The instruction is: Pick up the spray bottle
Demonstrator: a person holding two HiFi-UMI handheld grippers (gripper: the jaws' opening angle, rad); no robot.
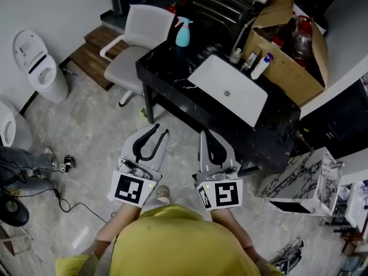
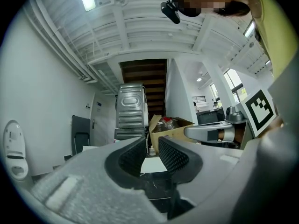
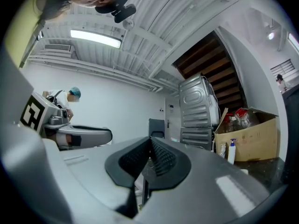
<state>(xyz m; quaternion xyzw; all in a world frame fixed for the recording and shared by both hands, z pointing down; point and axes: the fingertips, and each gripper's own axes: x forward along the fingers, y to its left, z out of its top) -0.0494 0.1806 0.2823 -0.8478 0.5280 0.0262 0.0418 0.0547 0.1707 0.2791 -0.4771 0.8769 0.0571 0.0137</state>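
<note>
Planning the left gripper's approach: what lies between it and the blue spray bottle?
In the head view, left gripper to spray bottle: a stretch of floor, then the near edge and bare top of the black table.

- Table (image 1: 167, 76): black top with white veining, standing ahead of the left gripper (image 1: 161, 130) and the right gripper (image 1: 208, 134), touching neither.
- Sink basin (image 1: 230, 88): white, rectangular, set into the top, ahead of the right gripper.
- Spray bottle (image 1: 183, 33): blue body, pink head, upright at the table's far edge, beyond the left gripper.
- Pump bottle (image 1: 236, 55) and white bottle (image 1: 261, 66) with blue cap: behind the basin, far right of the right gripper, just beside a cardboard box (image 1: 287, 68).
- Floor (image 1: 86, 131): pale marbled tile; bears a white chair (image 1: 135, 45) left of the table.
</note>
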